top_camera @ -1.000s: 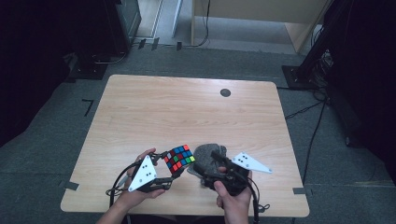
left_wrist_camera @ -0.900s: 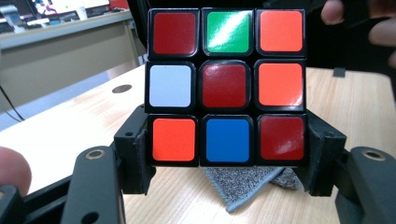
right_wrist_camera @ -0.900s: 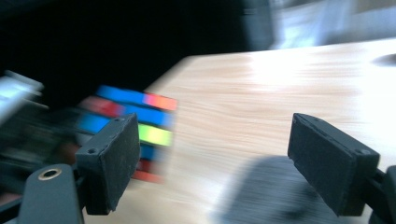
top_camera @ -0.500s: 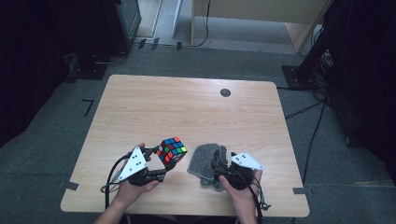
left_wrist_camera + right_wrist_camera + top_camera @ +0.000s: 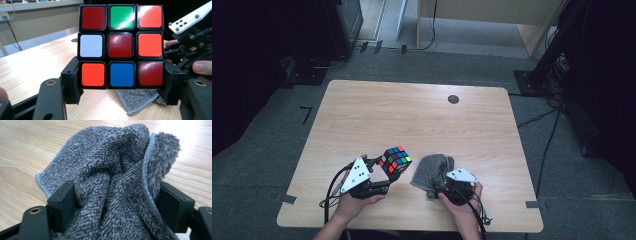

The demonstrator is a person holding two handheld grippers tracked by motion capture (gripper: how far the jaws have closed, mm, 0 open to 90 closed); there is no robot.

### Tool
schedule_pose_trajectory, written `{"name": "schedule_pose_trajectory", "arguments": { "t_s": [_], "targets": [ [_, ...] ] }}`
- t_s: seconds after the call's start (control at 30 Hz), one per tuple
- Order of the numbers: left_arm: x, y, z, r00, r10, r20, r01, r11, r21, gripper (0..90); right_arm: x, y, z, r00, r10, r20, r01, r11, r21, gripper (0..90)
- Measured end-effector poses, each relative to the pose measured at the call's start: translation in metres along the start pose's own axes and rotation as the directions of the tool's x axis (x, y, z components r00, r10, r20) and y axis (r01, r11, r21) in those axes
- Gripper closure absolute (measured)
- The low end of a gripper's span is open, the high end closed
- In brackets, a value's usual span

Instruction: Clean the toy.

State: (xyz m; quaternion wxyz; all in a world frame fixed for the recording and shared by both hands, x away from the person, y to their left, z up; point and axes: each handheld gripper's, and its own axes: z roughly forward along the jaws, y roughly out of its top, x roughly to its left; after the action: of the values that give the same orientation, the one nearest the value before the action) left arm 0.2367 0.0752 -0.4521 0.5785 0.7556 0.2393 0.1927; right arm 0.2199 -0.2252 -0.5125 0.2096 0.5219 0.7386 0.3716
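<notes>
Two tools work low over the tabletop (image 5: 422, 115): the left tool (image 5: 387, 172) pinches a colour cube (image 5: 395, 160), held off the wood. Its neighbour, the right tool (image 5: 439, 182), has just been closing, its jaws pressing a bunched grey cloth (image 5: 432, 170) lying beside the cube.

In the lower middle of the frame, the left gripper (image 5: 388, 172), black with a white three-cornered plate on top, clamps a multicoloured puzzle cube (image 5: 395, 160) tilted on a corner above the pale rectangular wooden table (image 5: 412, 115). Just right of it, the right gripper (image 5: 439, 181) has its jaws, which have just been closing, around a crumpled grey terry cloth (image 5: 432, 170) lying on the tabletop. A small dark round disc (image 5: 453, 99) sits near the table's upper right edge
</notes>
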Motion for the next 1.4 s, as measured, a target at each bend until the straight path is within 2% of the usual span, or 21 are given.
{"name": "schedule_pose_trajectory", "arguments": {
  "t_s": [0.07, 0.13, 0.2, 0.27, 0.33, 0.4, 0.47, 0.53, 0.6, 0.63, 0.73, 0.87, 0.93, 1.0, 1.17, 1.4],
  "targets": [
    [0.003, 0.0, -0.001, 0.9998, -0.021, 0.005, 0.021, 0.9998, -0.003, 33.9, 0.0, -0.002, 0.001, 1.0, -0.008, 0.004, 0.008, 1.0, 0.001, 28.1],
    [0.006, 0.0, -0.002, 0.9991, -0.042, 0.009, 0.042, 0.9991, -0.01, 33.9, -0.001, -0.004, 0.001, 0.9995, -0.022, 0.021, 0.022, 1.0, -0.001, 36.8],
    [0.009, 0.0, -0.004, 0.9982, -0.058, 0.016, 0.059, 0.998, -0.021, 33.9, -0.003, -0.004, 0.0, 0.9995, -0.027, 0.018, 0.027, 1.0, -0.002, 45.6],
    [0.01, 0.0, -0.005, 0.998, -0.062, 0.011, 0.062, 0.9977, -0.026, 33.9, -0.007, -0.003, -0.003, 0.9988, -0.031, 0.039, 0.031, 1.0, 0.0, 48.1],
    [0.011, 0.0, -0.006, 0.998, -0.063, 0.001, 0.063, 0.9977, -0.024, 34.0, -0.013, -0.001, -0.006, 0.9975, -0.01, 0.07, 0.01, 1.0, 0.002, 45.2],
    [0.011, 0.0, -0.006, 0.9982, -0.06, -0.001, 0.06, 0.998, -0.022, 34.0, -0.018, 0.001, -0.012, 0.9958, 0.016, 0.09, -0.014, 1.0, -0.028, 38.8],
    [0.011, 0.0, -0.005, 0.9984, -0.057, 0.0, 0.057, 0.9982, -0.021, 34.1, -0.019, 0.005, -0.023, 0.9937, 0.027, 0.109, -0.018, 0.996, -0.085, 31.5],
    [0.011, -0.001, -0.005, 0.9985, -0.054, 0.0, 0.054, 0.9983, -0.019, 34.1, -0.015, 0.009, -0.034, 0.9894, 0.03, 0.142, -0.005, 0.985, -0.173, 29.2],
    [0.01, -0.001, -0.004, 0.9987, -0.051, 0.002, 0.051, 0.9986, -0.015, 34.1, -0.007, 0.012, -0.039, 0.9874, 0.008, 0.158, 0.027, 0.976, -0.216, 27.5],
    [0.01, -0.001, -0.004, 0.9987, -0.052, 0.004, 0.052, 0.9986, -0.014, 34.1, -0.003, 0.013, -0.038, 0.9886, -0.006, 0.151, 0.038, 0.976, -0.213, 27.5],
    [0.009, -0.002, -0.003, 0.9989, -0.047, 0.008, 0.047, 0.9988, -0.011, 34.0, 0.004, 0.012, -0.024, 0.9942, -0.014, 0.106, 0.031, 0.987, -0.16, 27.4],
    [0.007, -0.002, -0.003, 0.9996, -0.027, 0.01, 0.027, 0.9996, -0.012, 34.0, -0.001, 0.004, -0.002, 0.9947, 0.025, 0.1, -0.017, 0.997, -0.078, 29.3],
    [0.007, -0.002, -0.003, 0.9997, -0.021, 0.01, 0.021, 0.9997, -0.009, 34.0, -0.005, -0.001, 0.005, 0.9939, 0.02, 0.108, -0.016, 0.999, -0.04, 32.5],
    [0.007, -0.003, -0.003, 0.9997, -0.023, 0.01, 0.023, 0.9997, -0.007, 34.0, -0.006, -0.002, 0.007, 0.9943, 0.007, 0.106, -0.004, 0.999, -0.037, 34.3],
    [0.008, -0.004, -0.002, 0.9994, -0.033, 0.01, 0.033, 0.9994, -0.005, 34.0, -0.001, -0.003, 0.009, 0.9875, -0.065, 0.144, 0.067, 0.998, -0.006, 33.7],
    [0.007, -0.003, -0.003, 0.9995, -0.028, 0.014, 0.028, 0.9996, -0.006, 34.0, -0.001, -0.003, 0.011, 0.9865, -0.061, 0.152, 0.062, 0.998, -0.003, 31.8]
  ]
}}
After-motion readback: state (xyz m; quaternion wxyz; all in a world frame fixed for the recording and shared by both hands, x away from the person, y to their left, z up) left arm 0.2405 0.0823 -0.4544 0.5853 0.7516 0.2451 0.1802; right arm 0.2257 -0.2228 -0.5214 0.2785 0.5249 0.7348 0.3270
